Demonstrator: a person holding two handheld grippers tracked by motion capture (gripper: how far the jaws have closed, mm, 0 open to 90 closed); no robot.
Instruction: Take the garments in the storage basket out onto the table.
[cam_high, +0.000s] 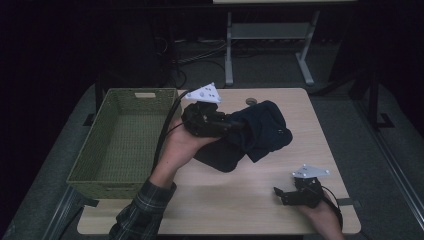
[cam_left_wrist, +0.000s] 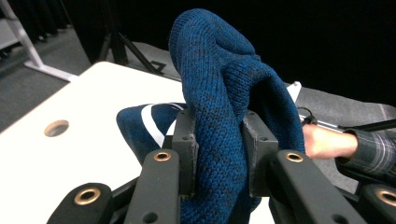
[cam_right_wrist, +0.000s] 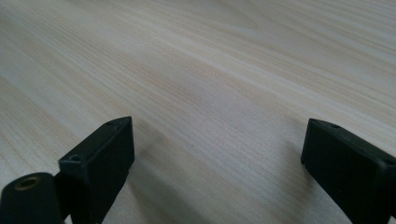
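Sweater, dark blue knit, lies bunched near the middle of the table, toward its far side, with one fold lifted by the left gripper. In the high view its bulk runs on a slant, from a lower lobe near the person's left hand up and rightward to a rounded heap at the far right; that slant is its long axis as far as a crumpled thing has one. The left gripper points rightward across the table, and its jaws are closed partway on a thick ridge of knit. In the left gripper view the fold stands up between the two black jaws, pressed on both sides, and rises well above them to a rounded crest that leans left. Behind the fold a flatter part with a pale stripe rests on the table. The right gripper sits low at the table's near right corner, well apart from the sweater, pointing left. In the right gripper view its jaws stand wide apart with bare wood between them. A green woven basket stands at the table's left edge, just beside the left forearm.
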